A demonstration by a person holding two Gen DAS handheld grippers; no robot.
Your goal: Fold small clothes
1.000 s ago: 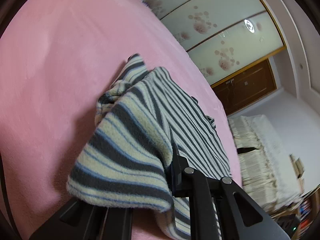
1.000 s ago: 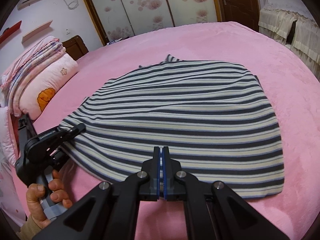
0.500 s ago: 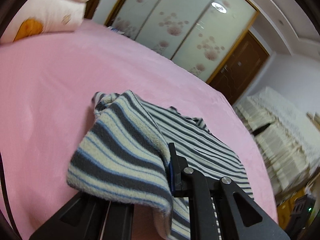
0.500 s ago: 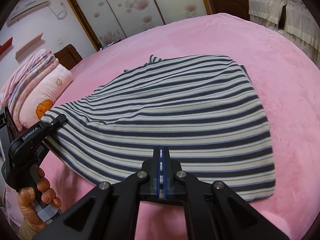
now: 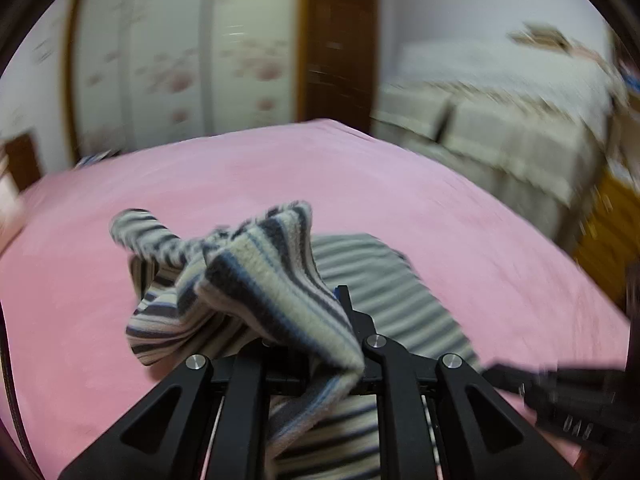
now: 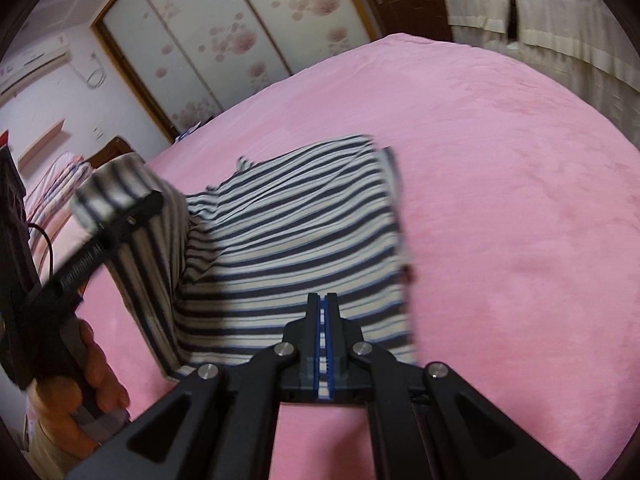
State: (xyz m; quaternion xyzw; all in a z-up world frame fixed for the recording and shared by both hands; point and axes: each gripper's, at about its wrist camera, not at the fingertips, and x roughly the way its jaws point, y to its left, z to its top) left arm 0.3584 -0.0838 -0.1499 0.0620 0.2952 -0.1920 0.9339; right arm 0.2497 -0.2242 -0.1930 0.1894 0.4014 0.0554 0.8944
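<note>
A grey, cream and blue striped garment (image 6: pixel 296 236) lies on the pink bed (image 6: pixel 500 200). My left gripper (image 5: pixel 320 320) is shut on its left edge and holds that edge lifted and bunched (image 5: pixel 256 276) above the rest of the cloth. In the right wrist view the left gripper (image 6: pixel 120 216) stands at the left with cloth draped over its tip. My right gripper (image 6: pixel 322 300) is shut on the garment's near hem, low by the bed. The right gripper's body shows at the lower right of the left wrist view (image 5: pixel 560 396).
Pink pillows and folded bedding (image 6: pixel 52 184) lie at the bed's far left. A floral sliding wardrobe (image 6: pixel 240 40) and a dark wooden door (image 5: pixel 340 52) stand behind. A cream-covered sofa (image 5: pixel 500 120) stands beyond the bed's right edge.
My left gripper has lifted the garment's left edge and swung it rightward over the rest of the cloth, folding it. The right gripper keeps its hold on the near hem.
</note>
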